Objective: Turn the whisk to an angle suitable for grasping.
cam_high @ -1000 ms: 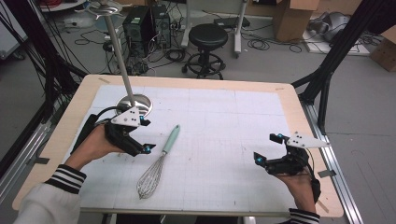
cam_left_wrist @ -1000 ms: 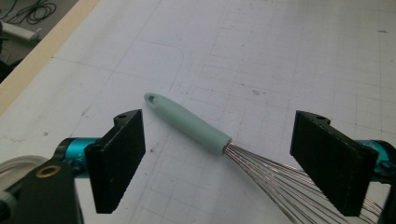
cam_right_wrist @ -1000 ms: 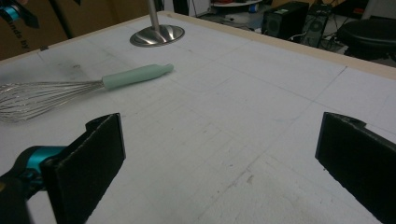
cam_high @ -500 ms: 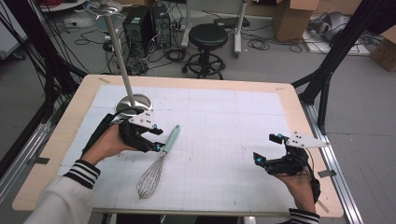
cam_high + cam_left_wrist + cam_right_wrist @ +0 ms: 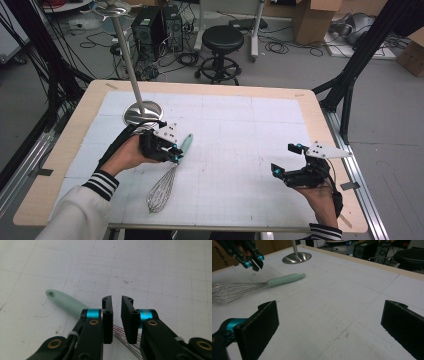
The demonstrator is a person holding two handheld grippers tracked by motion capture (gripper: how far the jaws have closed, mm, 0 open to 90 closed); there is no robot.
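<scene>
On the table (image 5: 280, 105): 1 whisk (image 5: 165, 185) w/ mint-green handle, 1 steel stand (image 5: 142, 112) w/ round base & tall pole. 2 grippers: left gripper (image 5: 171, 152) & right gripper (image 5: 286, 159), 1 per hand. Beyond the table: 1 black stool (image 5: 222, 42) on the floor.

Lab floor behind the table
A black stool (image 5: 222, 39), cardboard boxes (image 5: 310, 15) and loose cables (image 5: 280, 46) are seen on grey floor (image 5: 390, 115).
</scene>
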